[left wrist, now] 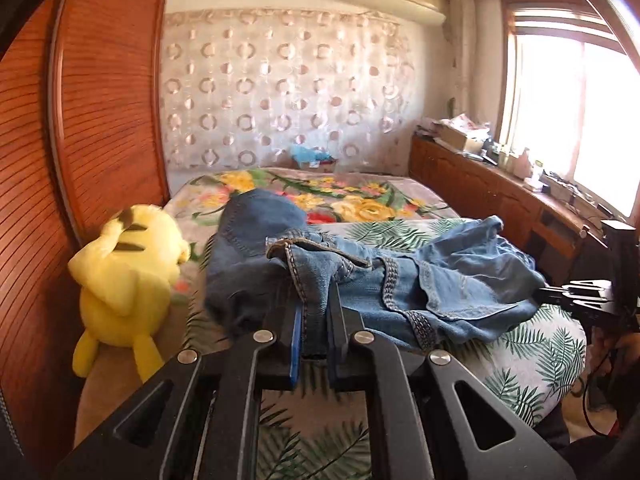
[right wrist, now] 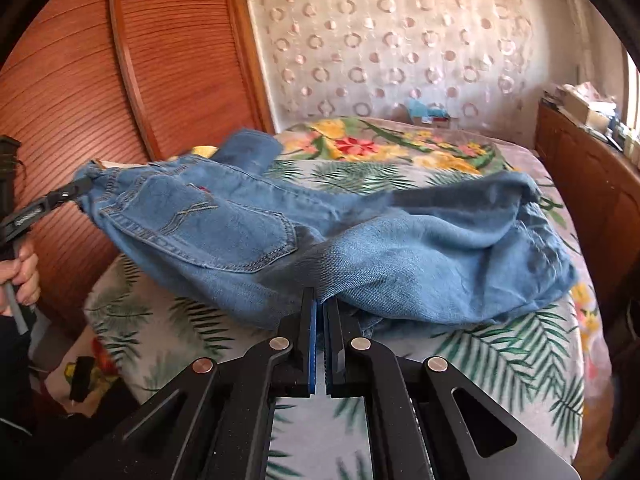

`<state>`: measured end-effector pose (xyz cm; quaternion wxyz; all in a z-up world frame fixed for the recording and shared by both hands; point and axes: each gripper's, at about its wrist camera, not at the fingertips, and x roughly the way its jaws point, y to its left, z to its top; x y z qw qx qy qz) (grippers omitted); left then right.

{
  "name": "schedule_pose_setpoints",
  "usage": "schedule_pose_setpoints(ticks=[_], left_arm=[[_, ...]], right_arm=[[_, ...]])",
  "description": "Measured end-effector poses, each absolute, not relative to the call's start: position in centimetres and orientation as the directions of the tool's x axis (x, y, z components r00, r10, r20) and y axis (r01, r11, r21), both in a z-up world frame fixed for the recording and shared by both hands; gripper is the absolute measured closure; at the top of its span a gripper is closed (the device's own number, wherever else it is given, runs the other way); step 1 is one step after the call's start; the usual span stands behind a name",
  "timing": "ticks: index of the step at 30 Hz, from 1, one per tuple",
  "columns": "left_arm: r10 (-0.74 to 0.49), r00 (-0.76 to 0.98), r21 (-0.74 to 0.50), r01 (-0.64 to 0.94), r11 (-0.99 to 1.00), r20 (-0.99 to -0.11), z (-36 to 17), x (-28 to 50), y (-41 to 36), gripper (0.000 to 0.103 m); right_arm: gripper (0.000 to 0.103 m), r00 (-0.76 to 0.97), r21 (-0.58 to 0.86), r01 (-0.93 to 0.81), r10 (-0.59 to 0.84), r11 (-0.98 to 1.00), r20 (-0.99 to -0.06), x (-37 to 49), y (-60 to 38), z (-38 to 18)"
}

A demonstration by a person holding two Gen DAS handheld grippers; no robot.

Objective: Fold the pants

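Over the bed (right wrist: 520,360), the jeans (right wrist: 320,240) hang half-lifted: left gripper (left wrist: 314,320) clamps the waistband, right gripper (right wrist: 320,304) pinches a denim edge opposite, probably to stretch the cloth flat for folding. Legs trail crumpled on the sheet, clear of the plush toy (left wrist: 128,280).

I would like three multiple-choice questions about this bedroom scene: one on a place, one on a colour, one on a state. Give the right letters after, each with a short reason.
1. Where does the plush toy lie?
A. beside the wooden wardrobe
B. on the windowsill
C. on the jeans

2. What colour is the plush toy?
A. red
B. yellow
C. green

3. How is the left gripper?
A. wide open
B. shut on the jeans
C. shut on nothing

Answers:
1 A: the plush toy lies against the wardrobe.
2 B: its body is yellow.
3 B: the left gripper pinches the jeans.
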<state>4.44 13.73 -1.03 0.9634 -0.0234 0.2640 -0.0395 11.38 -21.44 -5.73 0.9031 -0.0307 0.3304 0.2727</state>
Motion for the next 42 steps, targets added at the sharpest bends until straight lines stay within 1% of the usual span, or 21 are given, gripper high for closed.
schedule_pose_setpoints(ticks=[5,7,10,12,14,15,16,17,18,20,23,24,25,30,31,34,35,36,37,39,42], left_arm=[[-0.081,0.817,-0.066,0.053,0.996,-0.571,-3.6,4.2,14.9,0.092],[-0.075,0.797,-0.041,0.063,0.997,-0.600,-4.5,4.2,14.4,0.091],[-0.084,0.778,-0.042,0.074,0.996,-0.622,-5.2,3.9,13.8,0.090],[-0.067,0.774,-0.019,0.071,0.997,-0.629,-5.3,3.7,13.3,0.089],[-0.047,0.776,-0.003,0.058,0.998,-0.629,-5.1,3.3,13.1,0.085],[-0.042,0.779,-0.001,0.054,0.999,-0.626,-4.9,3.2,13.1,0.080],[-0.039,0.782,0.003,0.052,0.999,-0.622,-4.6,3.1,13.1,0.071],[-0.037,0.786,0.005,0.050,0.999,-0.617,-4.4,3.0,13.1,0.064],[-0.037,0.791,0.006,0.051,0.999,-0.610,-4.2,2.9,13.2,0.056],[-0.043,0.797,0.006,0.058,0.998,-0.602,-3.7,3.0,13.0,0.052],[-0.037,0.810,0.014,0.056,0.998,-0.585,-3.2,3.1,12.6,0.035],[-0.037,0.818,0.014,0.055,0.998,-0.574,-3.0,3.1,12.4,0.027],[-0.048,0.821,0.008,0.063,0.998,-0.569,-2.9,3.2,12.2,0.024],[-0.081,0.822,-0.003,0.096,0.995,-0.564,-2.8,3.9,10.9,0.024],[-0.086,0.820,-0.003,0.103,0.995,-0.566,-2.9,4.2,10.6,0.019],[-0.106,0.816,-0.009,0.122,0.992,-0.568,-3.3,5.1,9.5,0.016],[-0.110,0.812,-0.010,0.127,0.992,-0.573,-3.4,5.4,9.2,0.014],[-0.113,0.811,-0.008,0.132,0.991,-0.575,-3.6,5.7,8.8,0.010],[-0.114,0.812,-0.006,0.135,0.991,-0.573,-3.8,6.1,8.3,0.009],[-0.130,0.805,-0.013,0.151,0.989,-0.579,-4.4,6.8,7.4,0.009],[-0.151,0.793,-0.021,0.171,0.985,-0.590,-5.1,7.7,6.2,0.009]], right_arm=[[0.101,0.609,0.124,-0.527,0.476,0.841,-0.634,10.6,-21.0,-6.8],[0.101,0.595,0.136,-0.520,0.473,0.843,-0.650,11.1,-21.3,-7.5],[0.101,0.576,0.162,-0.510,0.475,0.845,-0.665,11.5,-21.8,-8.1],[0.101,0.570,0.168,-0.506,0.475,0.846,-0.671,11.5,-22.3,-8.2],[0.101,0.567,0.171,-0.499,0.469,0.849,-0.677,11.6,-22.5,-8.0],[0.100,0.567,0.174,-0.497,0.469,0.850,-0.677,11.6,-22.8,-8.0],[0.099,0.568,0.176,-0.494,0.469,0.851,-0.676,11.8,-22.7,-7.8],[0.098,0.571,0.176,-0.491,0.468,0.853,-0.675,11.7,-23.1,-7.7],[0.097,0.578,0.169,-0.487,0.461,0.857,-0.674,11.4,-23.3,-7.5],[0.097,0.591,0.160,-0.480,0.453,0.863,-0.668,10.8,-23.7,-7.1],[0.096,0.613,0.147,-0.465,0.438,0.873,-0.657,9.9,-24.3,-6.5],[0.096,0.627,0.135,-0.455,0.424,0.880,-0.654,9.8,-24.7,-6.4],[0.096,0.634,0.130,-0.447,0.416,0.885,-0.652,9.8,-25.0,-6.2],[0.096,0.668,0.119,-0.404,0.381,0.907,-0.639,10.0,-26.6,-5.7],[0.096,0.676,0.114,-0.394,0.371,0.912,-0.636,10.0,-26.8,-5.6],[0.095,0.696,0.103,-0.366,0.345,0.925,-0.629,10.3,-27.5,-5.6],[0.093,0.702,0.101,-0.353,0.334,0.930,-0.629,10.5,-27.9,-5.7],[0.086,0.708,0.098,-0.341,0.324,0.935,-0.627,10.7,-28.3,-5.7],[0.078,0.714,0.095,-0.328,0.312,0.940,-0.627,10.9,-28.7,-5.8],[0.072,0.720,0.091,-0.310,0.296,0.946,-0.628,11.4,-29.4,-6.0],[0.071,0.726,0.085,-0.279,0.268,0.956,-0.633,12.3,-30.4,-6.3]])
